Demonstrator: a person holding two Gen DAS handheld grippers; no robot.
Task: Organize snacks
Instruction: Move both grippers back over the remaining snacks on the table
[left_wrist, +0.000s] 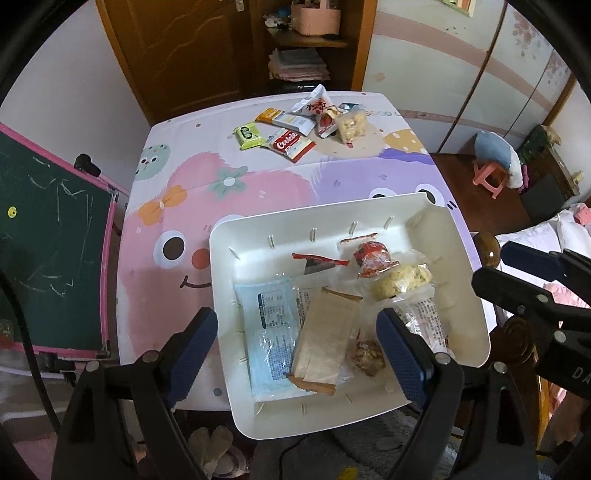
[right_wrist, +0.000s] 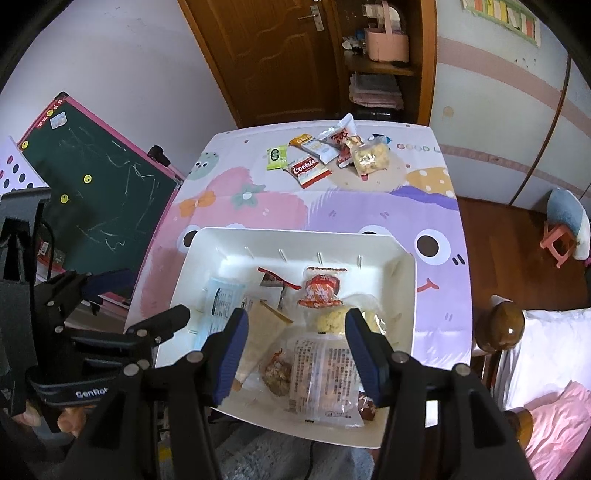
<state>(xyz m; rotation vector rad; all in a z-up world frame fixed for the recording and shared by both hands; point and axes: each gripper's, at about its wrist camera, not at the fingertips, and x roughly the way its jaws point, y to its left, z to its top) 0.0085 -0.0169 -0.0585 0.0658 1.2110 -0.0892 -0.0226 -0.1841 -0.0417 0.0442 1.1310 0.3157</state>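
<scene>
Both grippers' fingers (left_wrist: 400, 356) gape empty over the snack-filled basket (left_wrist: 258, 236).

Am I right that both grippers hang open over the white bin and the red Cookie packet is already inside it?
Not quite. The left wrist view shows the Cookie packet on the far tabletop, outside the white bin. The left gripper and right gripper are open.

1 white bin (right_wrist: 207, 258) holds about 7 snack packets; beyond the bin, 6 more packets (right_wrist: 309, 170) lie clustered.
</scene>
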